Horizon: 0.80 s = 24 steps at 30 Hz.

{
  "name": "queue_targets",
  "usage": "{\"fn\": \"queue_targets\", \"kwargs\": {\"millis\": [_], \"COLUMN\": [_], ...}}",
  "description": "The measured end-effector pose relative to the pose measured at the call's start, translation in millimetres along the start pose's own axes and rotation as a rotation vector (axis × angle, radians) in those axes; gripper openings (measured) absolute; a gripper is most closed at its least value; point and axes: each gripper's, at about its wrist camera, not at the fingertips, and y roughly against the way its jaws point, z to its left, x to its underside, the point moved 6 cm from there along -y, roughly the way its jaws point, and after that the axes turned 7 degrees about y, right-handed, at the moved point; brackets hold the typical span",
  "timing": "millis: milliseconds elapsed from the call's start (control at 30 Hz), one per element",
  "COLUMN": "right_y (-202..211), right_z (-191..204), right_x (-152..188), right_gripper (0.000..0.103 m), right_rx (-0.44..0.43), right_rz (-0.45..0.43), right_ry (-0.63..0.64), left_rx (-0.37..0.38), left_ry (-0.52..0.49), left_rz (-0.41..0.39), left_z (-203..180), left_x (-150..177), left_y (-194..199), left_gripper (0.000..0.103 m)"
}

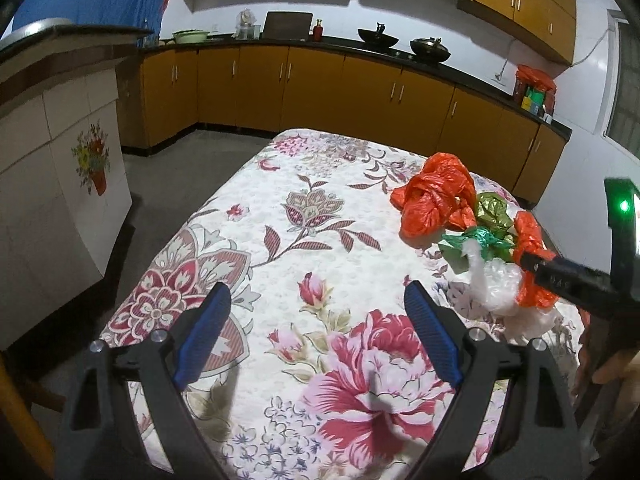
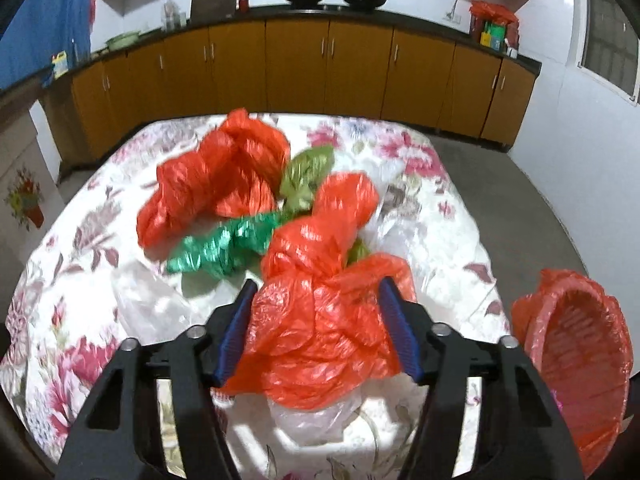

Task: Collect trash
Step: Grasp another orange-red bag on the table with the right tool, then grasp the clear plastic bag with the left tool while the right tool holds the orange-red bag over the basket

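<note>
Left tool [image 1: 316, 332] in our left wrist view: jaws spread wide, nothing btwn them, hovering over the floral-cloth tabletop [image 1: 280, 208]. Trash pile sits to its right: big orange bag [image 1: 434, 204], green wrappers [image 1: 486, 236], clear plastic [image 1: 496, 284]. Right tool's black finger reaches into the pile at a smaller orange bag [image 1: 530, 240].

Right wrist view: right tool [image 2: 318, 320] at mid width, w/ a crumpled orange bag [image 2: 320, 320] btwn its blue pads [image 2: 234, 334]; we can't tell if the pads press on it yet. Knotted orange bag [image 2: 216, 184] and green foil wrapper [image 2: 224, 248] lie just beyond, touching. Orange-lined basket [image 2: 576, 360] sits at the right, off the tabletop edge.
</note>
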Motion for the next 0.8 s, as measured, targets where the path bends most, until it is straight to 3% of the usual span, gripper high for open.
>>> {"fn": "queue_targets", "kwargs": {"millis": [100,167,267,567,800], "right_y": [1.0,2.9,10.6,53.8,95.3], "right_z": [2.5,4.1,4.3,-6.3,-40.9], "right_x": [5.7,6.3,5.9,-8.9,-12.3], "right_gripper": [0.044,0.031,0.021,0.019,0.019], "right_rx": [-0.007,-0.014,-0.059,-0.143,-0.107], "right_rz": [0.009,0.01,-0.007,-0.152,-0.252], "right_ry": [0.017,0.027,0.014,-0.044,-0.1], "left_rx": [0.007,0.013,0.019,0.063,0.129], "left_ry": [0.007,0.006,-0.004,-0.027,-0.104], "left_rz": [0.018,0.025,0.026,0.04,0.064], "left_z": [0.4,-1.1,-5.1,-25.2,-68.7], "left_x": [3.7,5.6,7.6,7.8,8.3], "left_y": [-4.7,-6.6,-6.5,-8.2,-17.4], "left_gripper": [0.087,0.087,0.087,0.087,0.087]}}
